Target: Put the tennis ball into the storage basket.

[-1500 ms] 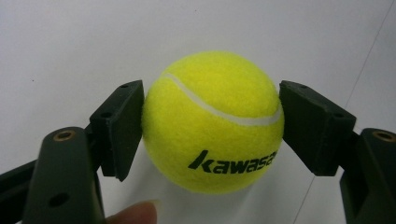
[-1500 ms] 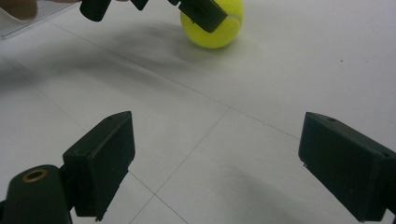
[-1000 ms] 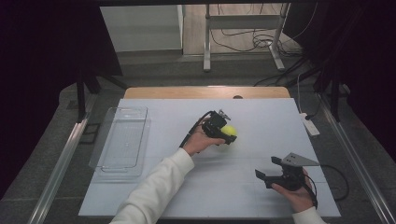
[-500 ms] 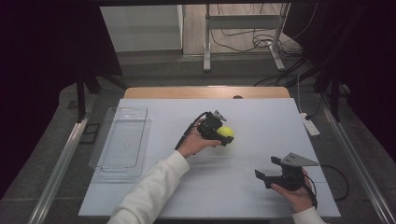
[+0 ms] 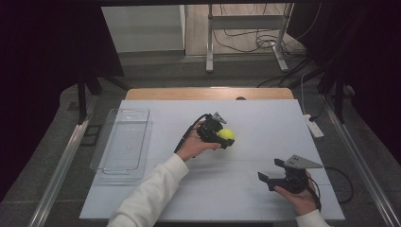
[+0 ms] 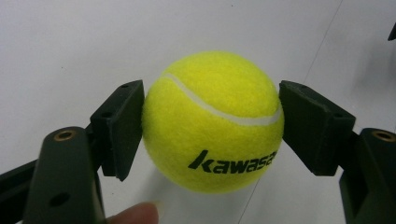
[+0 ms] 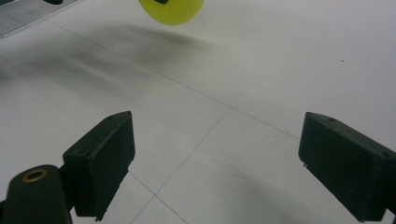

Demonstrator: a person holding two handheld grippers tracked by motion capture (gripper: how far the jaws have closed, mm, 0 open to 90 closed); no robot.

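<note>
Two claws show from the high view: the left claw [image 5: 222, 135] clamps a yellow tennis ball [image 5: 226, 135] mid-worktop [image 5: 265, 123]; the right claw [image 5: 273, 174] rests near the front edge. Left gripper view: pads [image 6: 122, 123] press the ball's sides. Right gripper view: jaws gape wide, holding nothing.

Fuzzy felt tennis ball [image 6: 212, 121], matt black plastic pads [image 6: 120, 128], clear glossy plastic tray [image 5: 124, 144], smooth matt tabletop [image 5: 265, 118].
</note>
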